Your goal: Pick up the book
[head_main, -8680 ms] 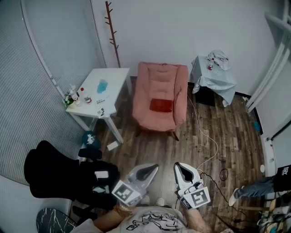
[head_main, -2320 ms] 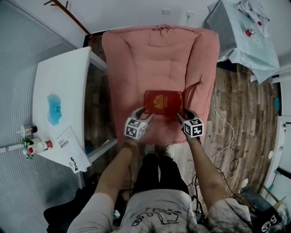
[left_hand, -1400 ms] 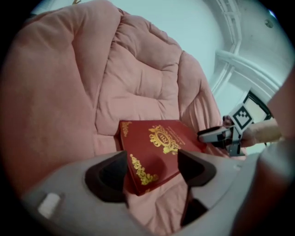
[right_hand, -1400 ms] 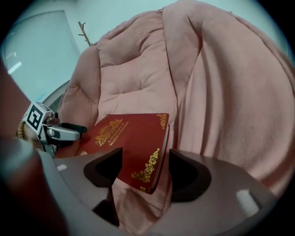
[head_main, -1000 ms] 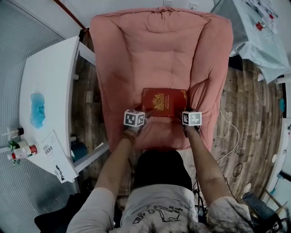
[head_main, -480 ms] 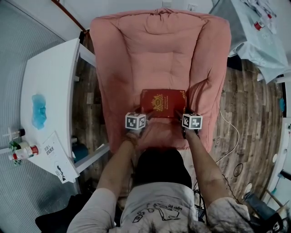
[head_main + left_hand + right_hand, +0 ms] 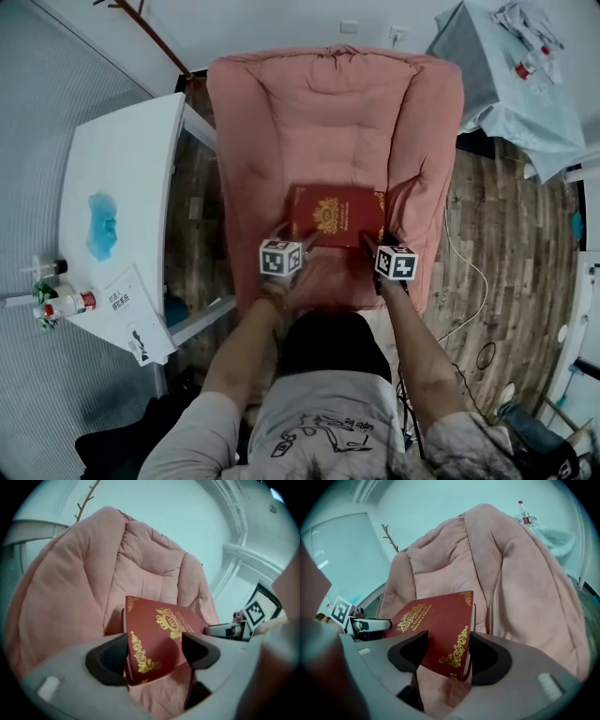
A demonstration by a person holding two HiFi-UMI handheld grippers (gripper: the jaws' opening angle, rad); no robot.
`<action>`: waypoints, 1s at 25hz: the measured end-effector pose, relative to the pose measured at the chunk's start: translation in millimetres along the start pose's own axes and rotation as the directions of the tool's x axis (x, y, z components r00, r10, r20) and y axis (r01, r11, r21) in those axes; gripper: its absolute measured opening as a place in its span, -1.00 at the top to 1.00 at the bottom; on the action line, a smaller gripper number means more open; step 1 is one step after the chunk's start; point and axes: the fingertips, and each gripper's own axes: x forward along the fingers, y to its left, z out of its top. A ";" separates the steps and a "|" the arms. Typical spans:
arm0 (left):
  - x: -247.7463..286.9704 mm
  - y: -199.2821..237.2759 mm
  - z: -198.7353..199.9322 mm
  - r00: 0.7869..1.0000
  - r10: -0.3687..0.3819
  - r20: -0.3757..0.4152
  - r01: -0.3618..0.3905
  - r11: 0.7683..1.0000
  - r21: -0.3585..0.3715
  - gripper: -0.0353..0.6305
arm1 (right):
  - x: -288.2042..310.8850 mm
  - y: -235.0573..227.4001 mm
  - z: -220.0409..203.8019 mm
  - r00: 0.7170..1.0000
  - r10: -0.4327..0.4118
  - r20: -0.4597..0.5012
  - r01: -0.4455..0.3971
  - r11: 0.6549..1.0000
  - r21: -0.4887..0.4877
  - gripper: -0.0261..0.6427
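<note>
A dark red book (image 7: 334, 213) with gold ornament hangs just above the seat of a pink armchair (image 7: 328, 112), held by its two near corners. My left gripper (image 7: 298, 242) is shut on the book's near left corner (image 7: 154, 641); the spine edge lies against one pad and the cover against the other. My right gripper (image 7: 369, 245) is shut on the near right corner (image 7: 440, 630). In the left gripper view, my left gripper (image 7: 154, 654) faces the chair back (image 7: 93, 573). In the right gripper view, my right gripper (image 7: 443, 657) tilts the book up off the cushion (image 7: 525, 583).
A white side table (image 7: 122, 169) stands left of the chair with a blue cloth (image 7: 101, 226), bottles (image 7: 58, 302) and a leaflet (image 7: 131, 314). A cloth-covered table (image 7: 511, 89) sits at the back right. A cable (image 7: 466, 272) runs over the wooden floor.
Both grippers have risen together with the book between them, and the book has come up off the seat cushion. The head view has pulled back, so the chair looks smaller.
</note>
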 end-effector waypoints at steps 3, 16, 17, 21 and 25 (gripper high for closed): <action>-30.7 -22.9 29.5 1.000 -0.002 0.029 0.002 1.000 0.015 -0.18 | -36.0 18.3 30.4 0.999 0.003 0.034 -0.002 1.000 -0.030 0.11; -181.5 -128.1 167.3 0.982 0.005 0.188 -0.024 0.995 0.097 -0.18 | -201.4 105.6 157.5 0.981 0.041 0.191 -0.018 0.992 -0.122 0.11; -192.1 -134.5 176.1 0.979 0.007 0.202 -0.029 0.994 0.106 -0.18 | -211.4 111.7 164.8 0.978 0.048 0.204 -0.021 0.992 -0.128 0.11; -234.9 -157.6 205.2 0.964 0.022 0.264 -0.058 0.990 0.128 -0.18 | -251.9 139.0 189.8 0.963 0.074 0.261 -0.032 0.986 -0.163 0.11; -275.6 -183.9 223.0 0.945 0.030 0.325 -0.080 0.986 0.144 -0.18 | -295.4 162.6 207.2 0.947 0.093 0.306 -0.030 0.979 -0.203 0.11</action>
